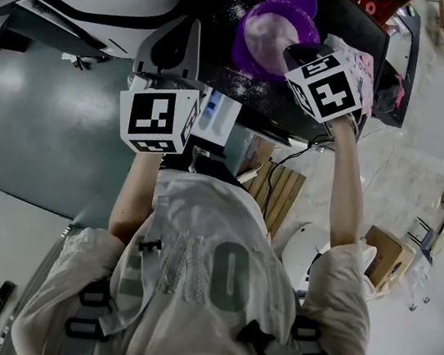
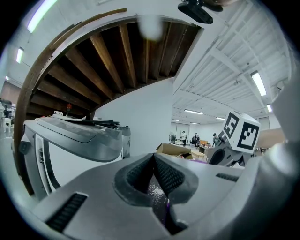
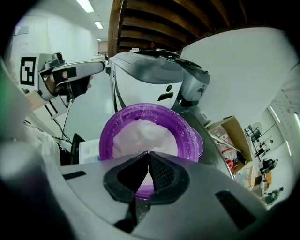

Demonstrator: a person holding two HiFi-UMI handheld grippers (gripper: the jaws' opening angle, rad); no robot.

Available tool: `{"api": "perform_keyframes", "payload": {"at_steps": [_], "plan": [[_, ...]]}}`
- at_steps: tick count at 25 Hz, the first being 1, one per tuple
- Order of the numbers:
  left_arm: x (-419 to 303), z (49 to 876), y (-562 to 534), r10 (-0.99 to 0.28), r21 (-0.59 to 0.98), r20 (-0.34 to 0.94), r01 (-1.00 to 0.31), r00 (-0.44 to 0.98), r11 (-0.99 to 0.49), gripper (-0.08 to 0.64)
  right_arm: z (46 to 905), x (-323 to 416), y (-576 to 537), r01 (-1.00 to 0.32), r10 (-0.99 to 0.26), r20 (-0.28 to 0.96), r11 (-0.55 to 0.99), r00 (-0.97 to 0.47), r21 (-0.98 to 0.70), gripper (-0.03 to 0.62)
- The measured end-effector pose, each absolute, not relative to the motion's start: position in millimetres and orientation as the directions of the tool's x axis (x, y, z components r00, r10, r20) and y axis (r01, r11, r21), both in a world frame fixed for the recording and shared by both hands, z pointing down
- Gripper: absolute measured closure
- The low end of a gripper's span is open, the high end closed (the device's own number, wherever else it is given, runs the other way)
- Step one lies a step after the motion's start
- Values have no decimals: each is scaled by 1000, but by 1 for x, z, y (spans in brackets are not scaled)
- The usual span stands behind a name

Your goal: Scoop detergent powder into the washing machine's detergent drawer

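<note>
Right tool (image 3: 148,153) closed, empty, over purple plastic tub (image 3: 105,136) of white detergent powder (image 3: 145,133); my left tool (image 2: 153,157) closed too. I judge scooping not begun.

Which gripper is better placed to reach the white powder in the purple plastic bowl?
Probably right: the right gripper points straight into the purple plastic bowl at the white powder; the left gripper aims past it.
</note>
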State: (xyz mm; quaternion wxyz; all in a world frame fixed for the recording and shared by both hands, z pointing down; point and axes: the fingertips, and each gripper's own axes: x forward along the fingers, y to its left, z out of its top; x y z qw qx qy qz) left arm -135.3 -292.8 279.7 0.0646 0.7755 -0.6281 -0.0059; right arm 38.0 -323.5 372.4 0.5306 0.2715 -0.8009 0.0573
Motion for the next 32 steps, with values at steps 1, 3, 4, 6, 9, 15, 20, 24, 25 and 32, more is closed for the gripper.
{"api": "perform_keyframes", "payload": {"at_steps": [1, 3, 4, 6, 9, 15, 20, 24, 25, 32], "plan": [[-136, 279, -293, -975, 108, 72, -973, 210, -202, 540, 372, 37, -322, -492, -369, 883, 849, -289, 194, 583], [-136, 278, -294, -975, 108, 71, -973, 211, -203, 540, 372, 37, -320, -487, -362, 887, 852, -287, 191, 582], [-136, 278, -294, -975, 108, 71, -973, 212, -204, 540, 372, 36, -319, -488, -360, 888, 853, -288, 187, 583], [-135, 278, -293, -973, 109, 71, -972, 218, -209, 540, 371, 35, -316, -506, -353, 887, 846, -298, 167, 583], [-134, 279, -293, -972, 105, 70, -970, 226, -218, 540, 369, 35, -315, -572, -348, 877, 813, -332, 106, 583], [-132, 279, -294, -971, 98, 68, -970, 229, -222, 540, 367, 40, -315, -675, -346, 846, 738, -407, -23, 583], [-133, 270, -294, -971, 90, 58, -969, 234, -228, 540, 363, 40, -315, -726, -355, 812, 677, -464, -119, 583], [-136, 270, -291, -973, 90, 49, -971, 225, -220, 540, 360, 43, -318, -763, -376, 756, 599, -536, -243, 583], [-136, 269, -290, -973, 88, 48, -972, 225, -220, 540, 358, 43, -319, -767, -383, 734, 574, -561, -286, 583], [-135, 255, -288, -975, 59, 28, -974, 222, -220, 540, 338, 47, -324, -708, -465, 540, 378, -702, -596, 583]]}}
